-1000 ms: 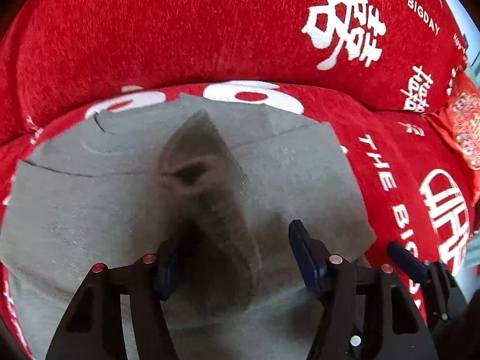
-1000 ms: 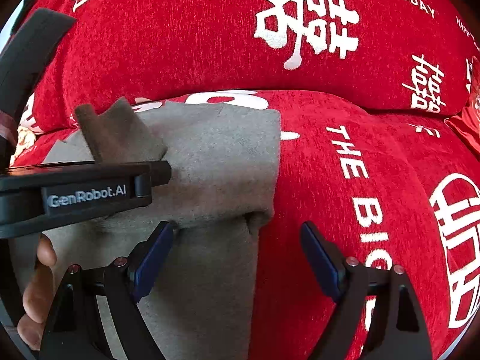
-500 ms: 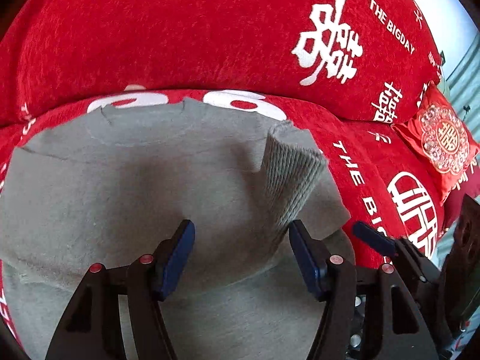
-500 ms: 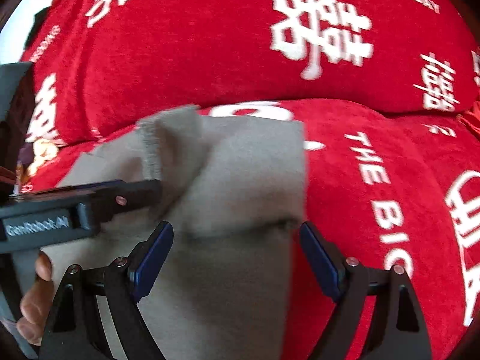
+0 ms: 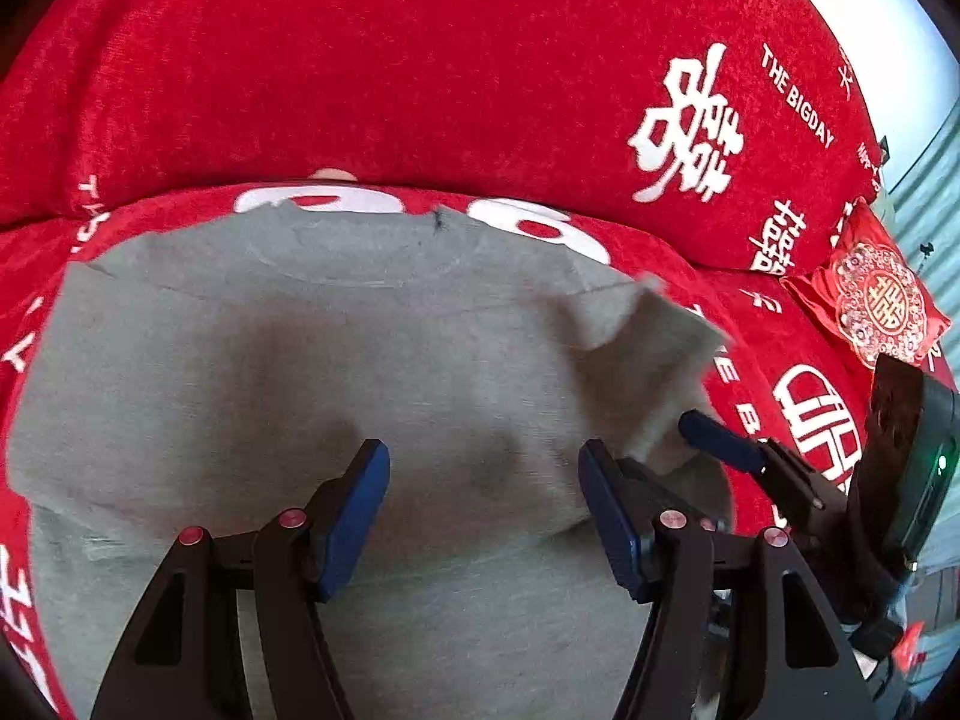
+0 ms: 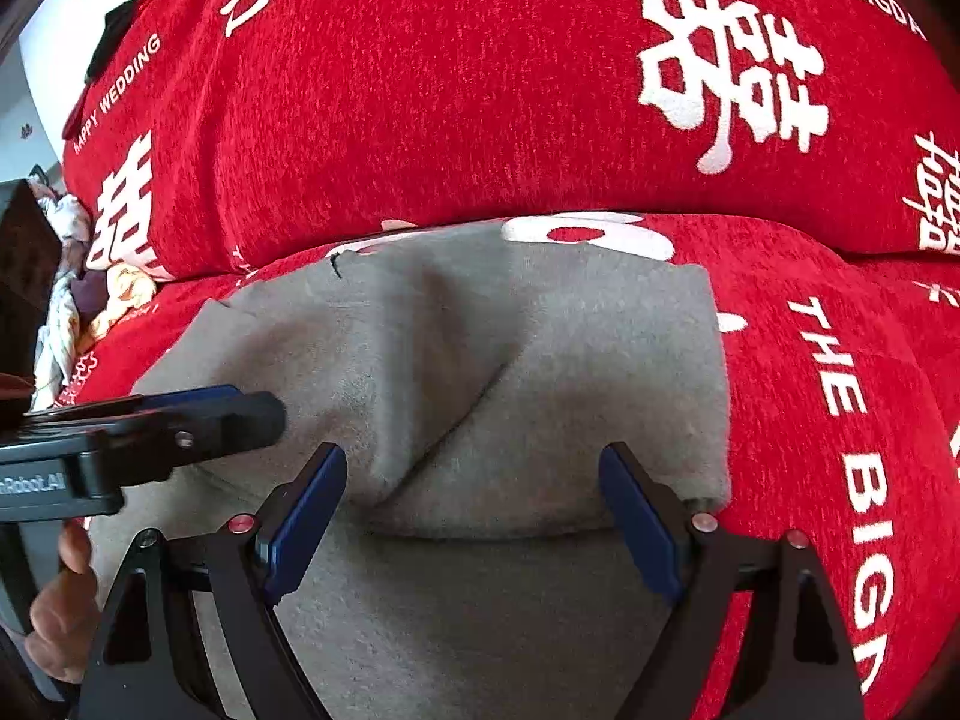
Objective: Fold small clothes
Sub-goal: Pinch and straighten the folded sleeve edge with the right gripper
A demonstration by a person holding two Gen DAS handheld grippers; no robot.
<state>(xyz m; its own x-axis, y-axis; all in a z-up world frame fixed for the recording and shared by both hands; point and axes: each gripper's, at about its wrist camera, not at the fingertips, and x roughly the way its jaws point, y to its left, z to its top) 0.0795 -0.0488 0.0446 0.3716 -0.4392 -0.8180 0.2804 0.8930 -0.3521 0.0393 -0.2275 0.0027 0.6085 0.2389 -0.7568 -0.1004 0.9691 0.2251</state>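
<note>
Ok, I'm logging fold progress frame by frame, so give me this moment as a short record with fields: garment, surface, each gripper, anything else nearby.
garment: grey knit sweater, spread flat, neckline at far edge, one sleeve folded across the body
surface: red sofa cover with white print
left gripper: open, above the sweater, holding nothing
right gripper: open, over the folded sleeve, holding nothing
nearby: small red cushion to the right

Hidden, cropped and blurred parts

The grey sweater (image 5: 312, 372) runs off the left wrist view at 6 o'clock; its raised sleeve flap (image 5: 642, 336) at 3 o'clock is motion-blurred. In the right wrist view the left gripper's (image 6: 198, 426) branding is cropped at 9 o'clock, and the hand (image 6: 57, 618) is partly hidden behind black fingers.
</note>
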